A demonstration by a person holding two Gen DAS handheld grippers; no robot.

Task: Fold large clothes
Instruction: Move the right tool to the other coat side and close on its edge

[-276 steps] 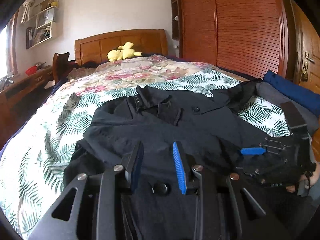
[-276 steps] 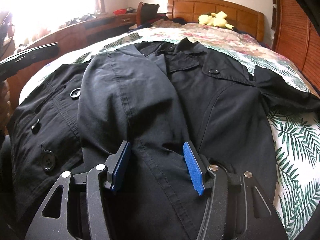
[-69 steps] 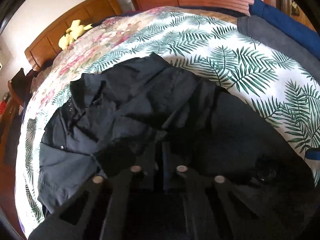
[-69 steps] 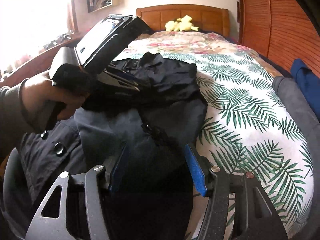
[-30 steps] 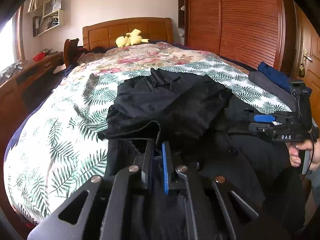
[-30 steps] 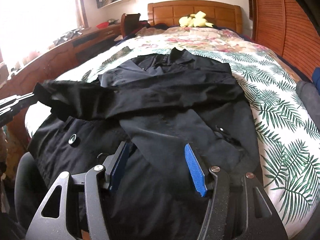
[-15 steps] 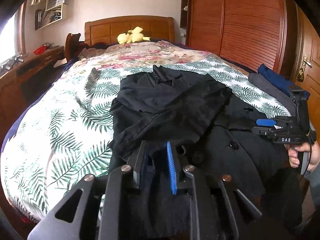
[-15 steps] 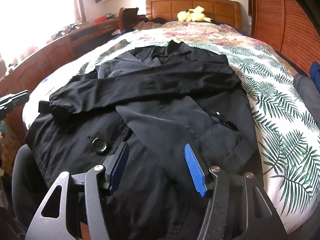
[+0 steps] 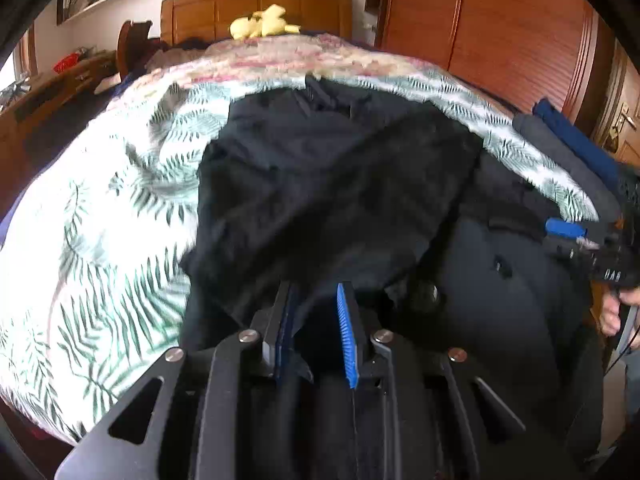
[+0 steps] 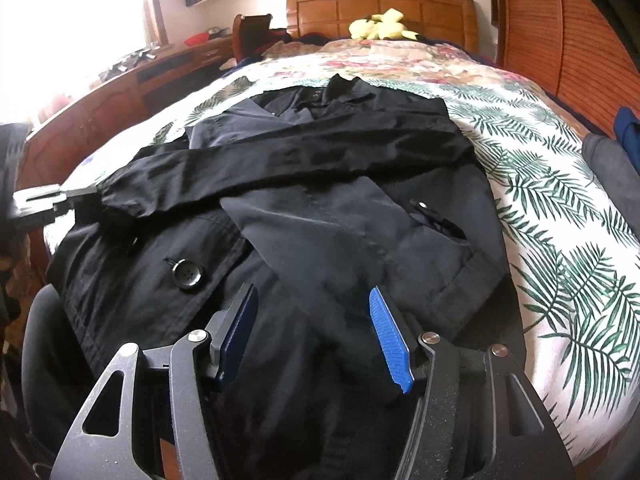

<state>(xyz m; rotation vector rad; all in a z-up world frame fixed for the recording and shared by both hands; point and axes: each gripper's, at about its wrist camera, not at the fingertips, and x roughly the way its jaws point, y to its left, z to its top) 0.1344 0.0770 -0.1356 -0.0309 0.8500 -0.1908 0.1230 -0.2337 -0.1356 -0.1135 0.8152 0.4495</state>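
Note:
A large black coat (image 10: 360,240) lies spread on the bed, collar toward the headboard. One sleeve (image 10: 280,160) is folded across its chest, with the cuff at the coat's left edge. My left gripper (image 9: 314,292) points down at that cuff; its jaws are opening, and dark cloth lies loose in the narrow gap without being pinched. In the right wrist view the left gripper (image 10: 44,200) shows at the left edge. My right gripper (image 10: 313,292) hovers open over the coat's lower front, near a big black button (image 10: 186,274). It also appears at the right of the left wrist view, right gripper (image 9: 568,236).
The bedspread (image 10: 560,240) has a fern print. A yellow plush toy (image 10: 380,24) sits by the wooden headboard (image 10: 380,4). Folded grey and blue clothes (image 9: 568,152) lie at the bed's right edge by the wardrobe (image 9: 500,32). A wooden desk (image 10: 120,92) runs along the left.
The left gripper, shut on the sleeve cuff a second ago, came down toward the bed and parted its jaws; the sleeve now lies across the coat. The right gripper stayed put.

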